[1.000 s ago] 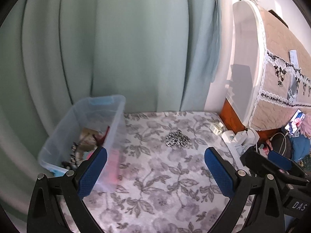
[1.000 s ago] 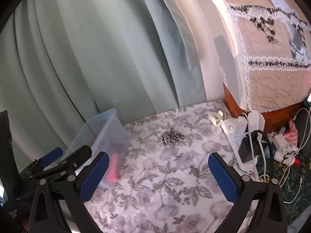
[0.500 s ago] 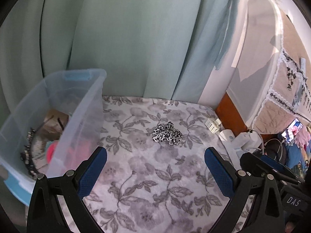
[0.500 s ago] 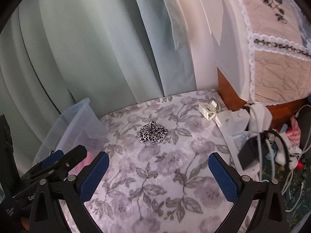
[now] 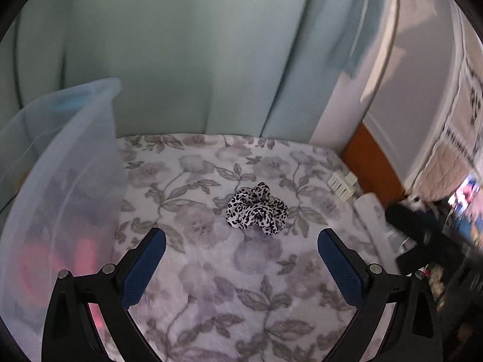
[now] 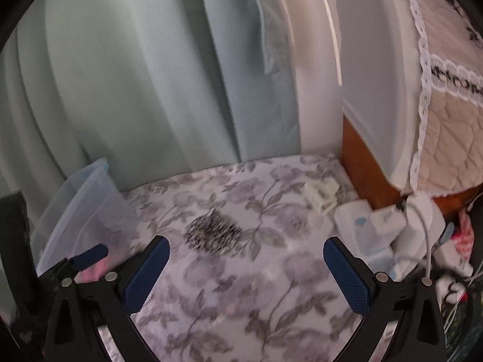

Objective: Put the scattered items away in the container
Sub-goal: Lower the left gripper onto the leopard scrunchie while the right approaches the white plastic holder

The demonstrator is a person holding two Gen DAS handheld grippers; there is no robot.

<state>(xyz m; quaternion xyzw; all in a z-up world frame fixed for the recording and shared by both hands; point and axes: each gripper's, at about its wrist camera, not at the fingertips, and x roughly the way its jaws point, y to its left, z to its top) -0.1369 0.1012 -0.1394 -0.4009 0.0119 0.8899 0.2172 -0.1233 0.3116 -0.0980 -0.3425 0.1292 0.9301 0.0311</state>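
The left tool (image 5: 241,241) is spread wide with nothing between its 2 blue pads, held low over the floral-covered bench (image 5: 211,286). Just ahead of it, roughly centred between the fingers, lies the black-and-white spotted scrunchie (image 5: 256,213) flat on the cloth. To this tool's left stands the clear plastic container (image 5: 69,181), pink things showing dimly through its wall. The right tool (image 6: 246,242) is likewise spread and empty; the scrunchie (image 6: 213,235), blurred here, sits ahead and slightly left of its centre. Beyond it to the right lie white plugs and chargers (image 6: 389,226). A pale green curtain (image 5: 187,54) hangs behind the bench.
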